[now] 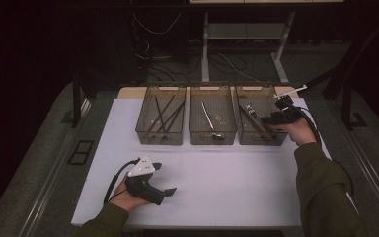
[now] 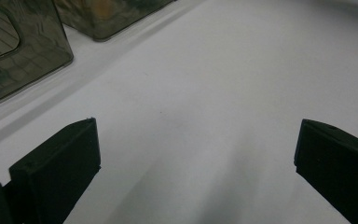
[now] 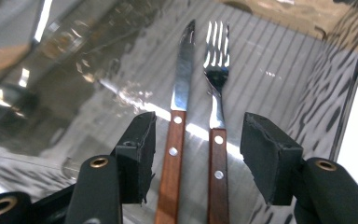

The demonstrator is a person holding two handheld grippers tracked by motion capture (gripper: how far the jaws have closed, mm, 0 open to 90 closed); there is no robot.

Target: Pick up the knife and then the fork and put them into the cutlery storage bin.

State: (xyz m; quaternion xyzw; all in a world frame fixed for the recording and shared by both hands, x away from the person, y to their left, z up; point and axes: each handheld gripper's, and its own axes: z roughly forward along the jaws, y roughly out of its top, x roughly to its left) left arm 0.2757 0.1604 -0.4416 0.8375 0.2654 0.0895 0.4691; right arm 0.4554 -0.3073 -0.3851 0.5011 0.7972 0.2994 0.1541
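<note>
A knife (image 3: 182,88) and a fork (image 3: 216,74), both with brown riveted wooden handles, lie side by side on the ribbed floor of the right-hand clear bin (image 3: 307,70). My right gripper (image 3: 200,128) reaches into that bin (image 1: 261,139), and its jaws stand open on either side of the two handles without pressing them. In the high view the right gripper (image 1: 270,120) hangs over the bin's near right corner. My left gripper (image 1: 165,177) rests on the white table near the front left, open, with bare tabletop between its jaws (image 2: 196,140).
Three clear bins stand in a row at the back of the white mat (image 1: 217,173). The left bin (image 1: 161,138) holds several dark sticks, and the middle bin (image 1: 212,139) holds a slim metal utensil. Two bin walls (image 2: 23,60) show at the upper left of the left gripper view.
</note>
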